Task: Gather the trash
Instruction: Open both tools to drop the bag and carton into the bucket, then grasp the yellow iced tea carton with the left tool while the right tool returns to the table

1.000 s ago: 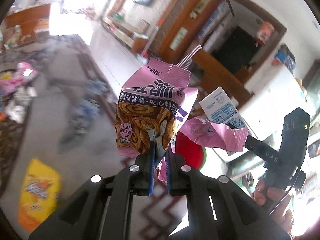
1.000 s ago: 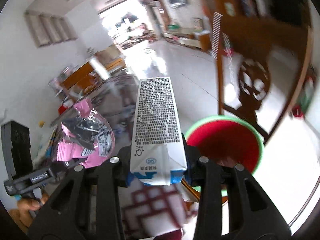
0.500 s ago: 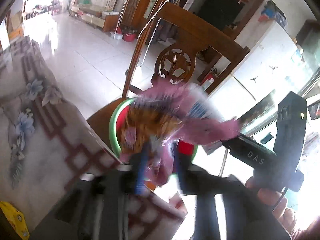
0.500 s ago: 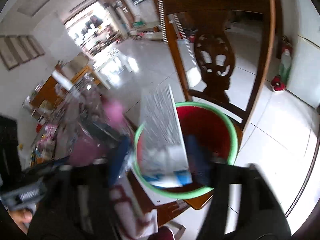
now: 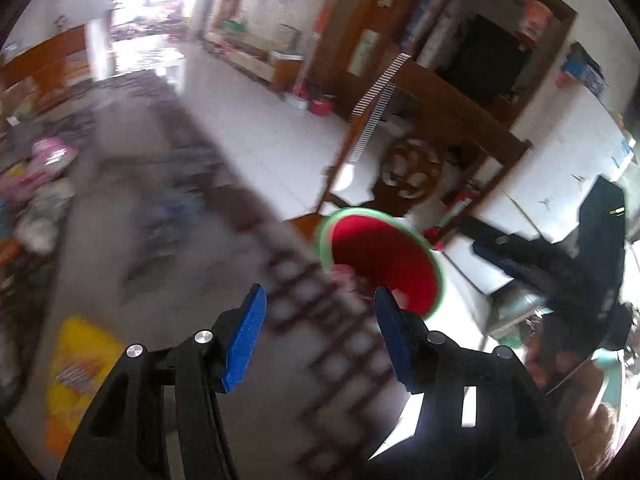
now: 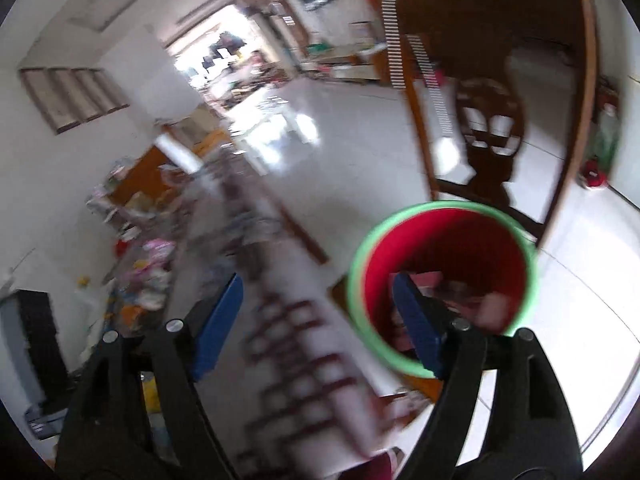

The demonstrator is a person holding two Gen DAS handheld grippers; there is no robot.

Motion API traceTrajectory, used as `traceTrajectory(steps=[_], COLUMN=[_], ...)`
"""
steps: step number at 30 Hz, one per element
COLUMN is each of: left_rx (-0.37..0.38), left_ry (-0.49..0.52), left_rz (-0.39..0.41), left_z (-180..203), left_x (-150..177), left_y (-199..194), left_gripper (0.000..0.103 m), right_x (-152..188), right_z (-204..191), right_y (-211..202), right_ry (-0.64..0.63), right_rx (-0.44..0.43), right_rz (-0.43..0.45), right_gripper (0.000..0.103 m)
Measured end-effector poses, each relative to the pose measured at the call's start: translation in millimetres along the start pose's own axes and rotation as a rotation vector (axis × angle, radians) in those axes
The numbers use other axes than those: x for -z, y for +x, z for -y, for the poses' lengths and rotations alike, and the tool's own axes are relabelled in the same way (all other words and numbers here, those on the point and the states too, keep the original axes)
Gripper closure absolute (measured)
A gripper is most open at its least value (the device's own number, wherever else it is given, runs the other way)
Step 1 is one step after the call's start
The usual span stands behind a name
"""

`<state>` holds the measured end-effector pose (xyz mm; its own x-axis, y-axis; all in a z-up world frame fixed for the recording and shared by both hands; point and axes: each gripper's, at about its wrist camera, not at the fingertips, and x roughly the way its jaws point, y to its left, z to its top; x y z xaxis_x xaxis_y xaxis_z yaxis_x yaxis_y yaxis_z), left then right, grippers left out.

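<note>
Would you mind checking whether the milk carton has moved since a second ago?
Yes. It has left the right hand-held gripper, whose jaws just opened; blurred trash lies in the red bin.

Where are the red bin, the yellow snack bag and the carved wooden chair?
red bin (image 6: 440, 248): right wrist view, on its red inner wall.
yellow snack bag (image 5: 78, 364): left wrist view, on the bag's front.
carved wooden chair (image 6: 490, 120): right wrist view, on the carved back.

The bucket at lower right looks like smooth red plastic with a green rim. The chair at upper right is dark shiny wood. The floor is glossy white tile.
</note>
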<state>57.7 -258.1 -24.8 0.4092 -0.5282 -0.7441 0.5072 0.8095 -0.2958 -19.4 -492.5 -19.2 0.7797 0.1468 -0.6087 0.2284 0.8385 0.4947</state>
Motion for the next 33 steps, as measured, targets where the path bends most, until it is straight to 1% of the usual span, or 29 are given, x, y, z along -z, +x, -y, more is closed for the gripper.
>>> traceTrajectory(steps=[2,3,6,8,9,10,12,15,16,18,19,21,25,28,31,33], left_rx=[-0.061,-0.113,-0.245,-0.270,-0.271,-0.272,-0.274,-0.269,-0.266,-0.251,-0.238,-0.218,-0.227,-0.223,-0.219,-0.214], left_ry=[0.007,0.025,0.060,0.040,0.018,0.006,-0.008,-0.017,-0.021,-0.031,-0.038,-0.058,-0.046,-0.053,-0.052,-0.048], left_rz=[-0.008,-0.032,-0.068,-0.100,-0.122,-0.131,-0.152,-0.178,-0.185,-0.202,-0.202,-0.215,-0.234,-0.229,-0.216,-0.210], left_z=[-19.1,-32.1,-66.7,-87.0,-99.7,-107.9,-120.8,-129.1,-132.5,-138.7,-140.4,-142.9,-142.6,-144.6,-144.2,-143.5], left_x=[7.1,13.0,31.0,39.2,44.2,46.5,50.9,55.2,57.4,59.3,61.4,60.7,62.1,63.1,63.8,64.1], left_y=[-13.1,-19.6,-34.4,-39.3,-41.1,-42.8,-44.1,-38.2,-36.4,-30.9,-30.3,-23.6,-13.1,-11.5,-11.4,-12.7], left_gripper=[0.049,0.048,0.048,0.048,0.048,0.048,0.048,0.046,0.046,0.044,0.041,0.040,0.039,0.038,0.040,0.040], right_x=[3.4,7.1,22.0,34.9,41.8,45.5,50.8,56.7,59.3,62.0,62.8,62.7,60.2,60.7,61.3,61.8], right_z=[-26.7,-41.0,-79.6,-96.8,-110.7,-120.8,-132.8,-140.6,-143.2,-147.2,-147.8,-146.7,-142.8,-143.1,-143.1,-143.8], right_y=[-3.5,-6.6,-3.3,4.9,11.1,9.6,3.7,9.1,8.7,6.7,6.5,7.0,13.5,14.2,13.9,17.2], right_ry=[-0.039,-0.054,-0.118,-0.140,-0.185,-0.231,-0.271,-0.300,-0.328,-0.360,-0.369,-0.365,-0.336,-0.337,-0.338,-0.340], right_rx=[-0.042,-0.088,-0.161,-0.200,-0.173,-0.155,-0.162,-0.133,-0.113,-0.101,-0.100,-0.098,-0.101,-0.103,-0.107,-0.109], right_rz=[-0.003,0.001,-0.024,-0.058,-0.086,-0.070,-0.019,-0.047,-0.041,-0.024,-0.023,-0.031,-0.058,-0.062,-0.063,-0.078], right_gripper=[0.026,0.025,0.021,0.021,0.021,0.021,0.019,0.018,0.018,0.018,0.018,0.018,0.018,0.018,0.018,0.015])
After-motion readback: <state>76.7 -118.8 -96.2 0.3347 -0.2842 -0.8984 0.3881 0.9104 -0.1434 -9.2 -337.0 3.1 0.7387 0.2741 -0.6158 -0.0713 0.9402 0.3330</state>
